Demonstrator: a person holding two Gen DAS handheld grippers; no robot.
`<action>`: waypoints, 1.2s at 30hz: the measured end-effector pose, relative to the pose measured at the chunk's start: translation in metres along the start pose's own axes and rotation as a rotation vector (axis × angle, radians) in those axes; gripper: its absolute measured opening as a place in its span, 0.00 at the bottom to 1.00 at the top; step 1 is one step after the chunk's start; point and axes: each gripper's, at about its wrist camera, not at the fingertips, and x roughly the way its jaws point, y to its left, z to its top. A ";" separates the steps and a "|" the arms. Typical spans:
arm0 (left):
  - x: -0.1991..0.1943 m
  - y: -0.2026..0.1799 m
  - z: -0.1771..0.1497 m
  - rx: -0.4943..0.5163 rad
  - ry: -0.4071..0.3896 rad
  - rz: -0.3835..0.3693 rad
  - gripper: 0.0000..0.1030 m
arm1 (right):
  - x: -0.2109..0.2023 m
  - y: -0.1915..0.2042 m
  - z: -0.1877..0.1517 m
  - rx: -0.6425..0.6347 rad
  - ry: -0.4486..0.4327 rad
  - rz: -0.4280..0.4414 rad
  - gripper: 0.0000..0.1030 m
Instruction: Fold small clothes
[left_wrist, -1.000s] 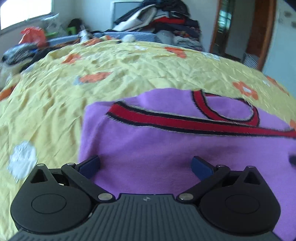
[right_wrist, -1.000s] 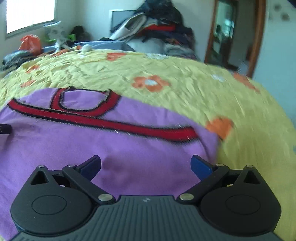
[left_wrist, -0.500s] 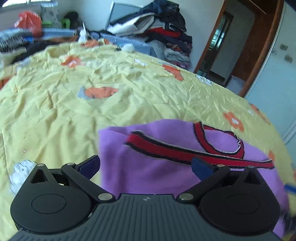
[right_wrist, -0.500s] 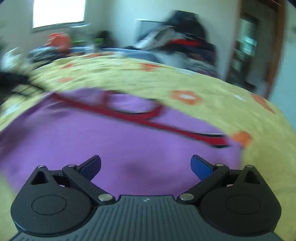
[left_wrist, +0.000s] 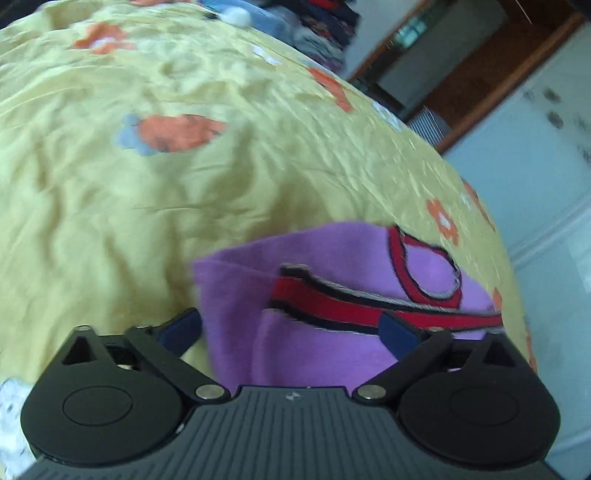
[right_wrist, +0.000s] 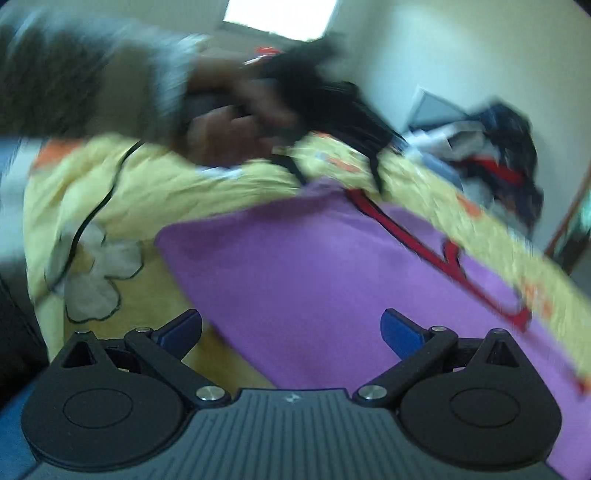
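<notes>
Yellow bedspread (left_wrist: 155, 206) bears purple garment (left_wrist: 332, 343) between left tool (left_wrist: 291, 332) fingers.

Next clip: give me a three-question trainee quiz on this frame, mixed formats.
1. True or false: the left tongs are shut on the purple garment.
2. The bedspread is mainly: A) blue B) yellow C) grey
3. What colour is the garment's trim band?

Key: 1. False, both the left and the right tongs are open. 2. B. 3. Red, edged black.
</notes>
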 end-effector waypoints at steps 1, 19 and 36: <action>0.004 -0.006 0.002 0.014 0.019 0.009 0.77 | 0.001 0.014 0.002 -0.054 -0.007 -0.011 1.00; 0.018 -0.117 0.026 0.077 0.036 -0.105 0.10 | -0.045 -0.099 0.016 0.398 -0.200 -0.026 0.04; 0.196 -0.395 -0.043 0.410 0.222 -0.089 0.10 | -0.148 -0.228 -0.214 1.206 -0.250 -0.214 0.04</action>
